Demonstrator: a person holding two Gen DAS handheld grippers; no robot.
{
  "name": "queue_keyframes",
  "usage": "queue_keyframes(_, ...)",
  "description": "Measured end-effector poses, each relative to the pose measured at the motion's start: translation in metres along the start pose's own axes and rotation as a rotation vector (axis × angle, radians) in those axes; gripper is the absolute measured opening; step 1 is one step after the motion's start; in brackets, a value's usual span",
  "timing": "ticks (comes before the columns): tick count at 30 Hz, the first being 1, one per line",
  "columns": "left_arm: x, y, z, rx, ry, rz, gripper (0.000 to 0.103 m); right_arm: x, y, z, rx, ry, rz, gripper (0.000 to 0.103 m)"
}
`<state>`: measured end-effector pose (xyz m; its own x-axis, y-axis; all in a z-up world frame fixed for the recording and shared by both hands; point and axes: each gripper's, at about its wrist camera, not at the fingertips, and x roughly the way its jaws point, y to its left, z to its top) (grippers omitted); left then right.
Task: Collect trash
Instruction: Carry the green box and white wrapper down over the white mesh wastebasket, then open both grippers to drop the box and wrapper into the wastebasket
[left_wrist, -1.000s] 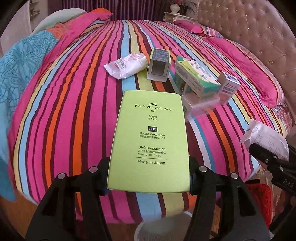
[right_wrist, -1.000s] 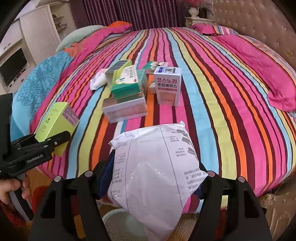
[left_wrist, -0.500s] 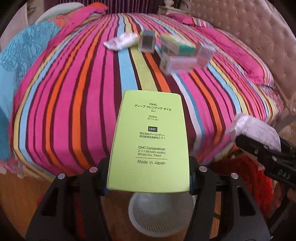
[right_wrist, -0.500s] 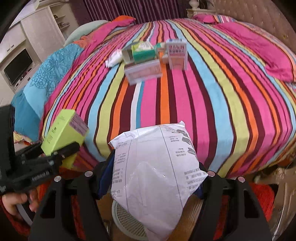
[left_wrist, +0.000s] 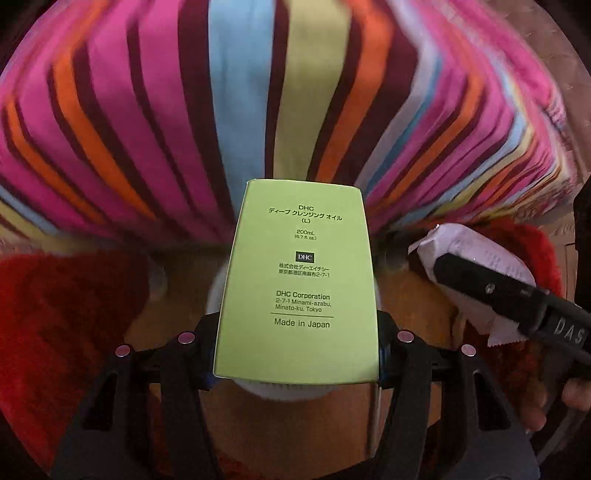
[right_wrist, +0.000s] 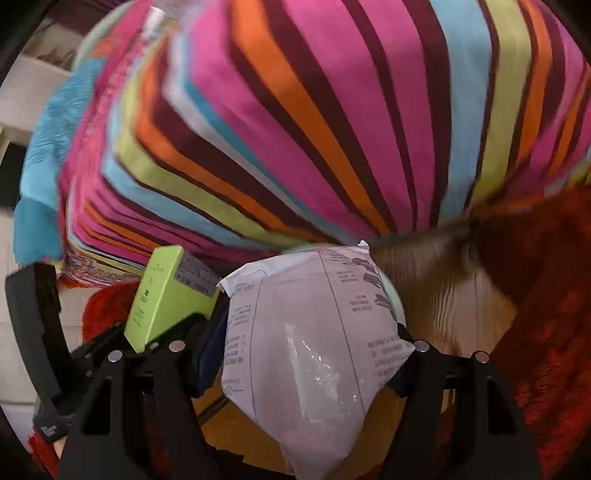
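My left gripper (left_wrist: 295, 354) is shut on a lime-green DHC box (left_wrist: 299, 288) and holds it over a white mesh waste basket (left_wrist: 284, 391), which the box mostly hides. My right gripper (right_wrist: 310, 354) is shut on a white plastic packet (right_wrist: 314, 339) printed with text, held low in front of the bed's edge. The packet and right gripper also show at the right in the left wrist view (left_wrist: 480, 280). The green box and left gripper show at the left in the right wrist view (right_wrist: 162, 295).
The bed's striped cover (left_wrist: 258, 92) hangs down just ahead. Red shaggy rugs (left_wrist: 62, 325) lie on the wooden floor (right_wrist: 458, 295) on both sides. A blue blanket (right_wrist: 48, 147) hangs at the bed's left.
Both grippers have dropped from above the bed to below its edge, near the floor. The boxes on the bed have left view. Each gripper still holds its item.
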<state>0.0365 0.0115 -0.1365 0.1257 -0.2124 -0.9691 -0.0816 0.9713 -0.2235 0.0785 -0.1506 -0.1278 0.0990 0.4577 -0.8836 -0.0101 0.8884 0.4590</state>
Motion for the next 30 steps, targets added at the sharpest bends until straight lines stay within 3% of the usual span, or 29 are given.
queue_keyframes(3, 0.026, 0.005, -0.002, -0.045, 0.099, -0.04, 0.058, 0.018, -0.008, 0.002, 0.048, 0.072, 0.013, 0.066)
queue_keyframes(8, 0.052, 0.01, -0.002, -0.096, 0.185, -0.062, 0.058, 0.045, -0.015, 0.001, 0.099, 0.155, 0.019, 0.066)
queue_keyframes(13, 0.082, 0.014, 0.0, -0.15, 0.292, -0.041, 0.058, 0.079, -0.028, -0.001, 0.153, 0.246, 0.007, 0.066)
queue_keyframes(22, 0.118, 0.027, -0.007, -0.213, 0.413, -0.011, 0.06, 0.119, -0.046, -0.005, 0.265, 0.341, 0.009, 0.067)
queue_keyframes(24, 0.124, 0.032, -0.009, -0.242, 0.442, -0.01, 0.074, 0.124, -0.049, -0.007, 0.284, 0.369, 0.014, 0.077)
queue_keyframes(25, 0.126, 0.035, -0.011, -0.256, 0.459, 0.002, 0.085, 0.127, -0.05, -0.008, 0.293, 0.381, 0.016, 0.093)
queue_keyframes(30, 0.131, 0.048, -0.012, -0.327, 0.472, 0.023, 0.086, 0.134, -0.059, -0.008, 0.333, 0.385, -0.017, 0.095)
